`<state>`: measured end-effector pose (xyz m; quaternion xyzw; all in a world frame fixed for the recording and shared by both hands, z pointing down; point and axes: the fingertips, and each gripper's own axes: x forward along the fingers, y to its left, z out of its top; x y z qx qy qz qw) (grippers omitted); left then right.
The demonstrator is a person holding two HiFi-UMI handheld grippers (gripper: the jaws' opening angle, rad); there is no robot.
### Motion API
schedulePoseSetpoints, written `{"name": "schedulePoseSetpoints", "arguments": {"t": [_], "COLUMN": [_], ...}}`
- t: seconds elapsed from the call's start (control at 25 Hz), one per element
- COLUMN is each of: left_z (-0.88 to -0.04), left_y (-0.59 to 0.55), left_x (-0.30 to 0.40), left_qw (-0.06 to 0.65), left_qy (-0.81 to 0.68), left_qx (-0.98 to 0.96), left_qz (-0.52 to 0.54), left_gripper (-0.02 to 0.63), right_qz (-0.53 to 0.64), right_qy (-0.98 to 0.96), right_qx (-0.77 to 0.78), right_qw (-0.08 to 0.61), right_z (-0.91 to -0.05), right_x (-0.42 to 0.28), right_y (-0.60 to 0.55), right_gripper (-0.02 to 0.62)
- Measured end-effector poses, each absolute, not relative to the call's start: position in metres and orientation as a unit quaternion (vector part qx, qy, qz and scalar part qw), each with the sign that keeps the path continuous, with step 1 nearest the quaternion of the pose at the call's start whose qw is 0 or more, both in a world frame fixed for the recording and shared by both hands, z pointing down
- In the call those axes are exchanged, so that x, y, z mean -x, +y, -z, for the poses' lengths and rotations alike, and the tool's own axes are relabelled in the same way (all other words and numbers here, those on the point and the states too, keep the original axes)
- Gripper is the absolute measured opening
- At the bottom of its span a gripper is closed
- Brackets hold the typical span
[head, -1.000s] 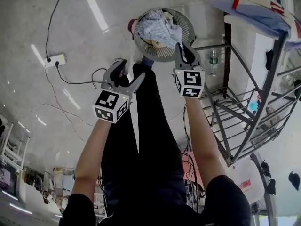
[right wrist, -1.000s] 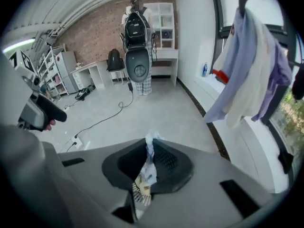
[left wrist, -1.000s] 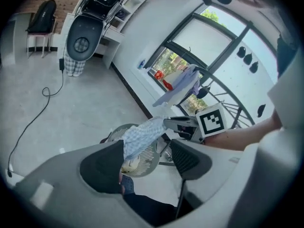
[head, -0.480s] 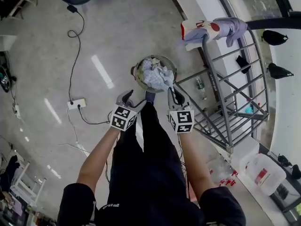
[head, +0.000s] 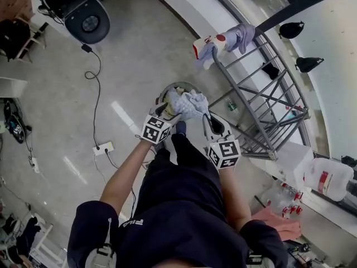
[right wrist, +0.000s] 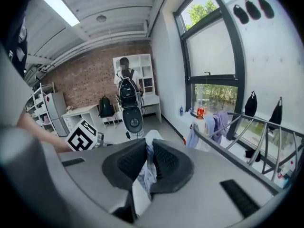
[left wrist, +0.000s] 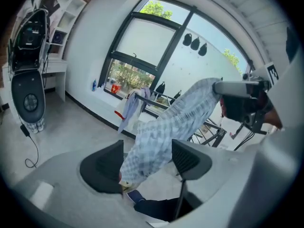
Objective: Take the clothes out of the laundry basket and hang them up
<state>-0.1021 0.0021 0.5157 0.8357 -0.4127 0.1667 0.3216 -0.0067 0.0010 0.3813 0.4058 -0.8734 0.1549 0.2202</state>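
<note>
A light checked garment [head: 188, 103] hangs lifted above the round laundry basket [head: 165, 90]. My right gripper [head: 208, 120] is shut on it, and a fold of the cloth [right wrist: 148, 172] shows pinched between its pads. From there the garment [left wrist: 161, 132] slopes down and passes between the jaws of my left gripper [head: 162, 110], which stand apart. Its lower end touches the left pad [left wrist: 102, 167]. In the left gripper view the right gripper [left wrist: 240, 96] shows at the upper right. The grey drying rack [head: 262, 96] stands to the right with clothes [head: 223, 39] hung on its top bar.
A power strip [head: 104, 148] and its cables lie on the floor at left. At the far left stands a black round machine [head: 89, 21]. There is a white jug [head: 329, 177] at the right. A person with a backpack [right wrist: 126, 87] stands by the shelves.
Both grippers have risen, the right one more. The checked garment has come up out of the basket with them. The floor and basket now look farther below.
</note>
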Motion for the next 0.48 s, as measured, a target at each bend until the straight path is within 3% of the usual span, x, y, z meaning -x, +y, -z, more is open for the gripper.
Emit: {"name": "schedulePoseSetpoints", "arguments": {"t": [0.28, 0.48], "left_z": [-0.483, -0.487], "left_y": [0.016, 0.058], "left_x": [0.075, 0.05], "left_qw": [0.31, 0.332], "left_qy": [-0.362, -0.257], "left_qx": [-0.868, -0.895], "left_qz": [-0.136, -0.151], "left_gripper": [0.305, 0.305], "right_qz": [-0.167, -0.125], "right_qy": [-0.88, -0.89], "right_qx": [-0.41, -0.397], "right_qw": [0.173, 0.184], "right_z": [-0.334, -0.319], "right_x": [-0.003, -0.006], "right_y": [0.051, 0.087], "right_gripper": [0.032, 0.032]}}
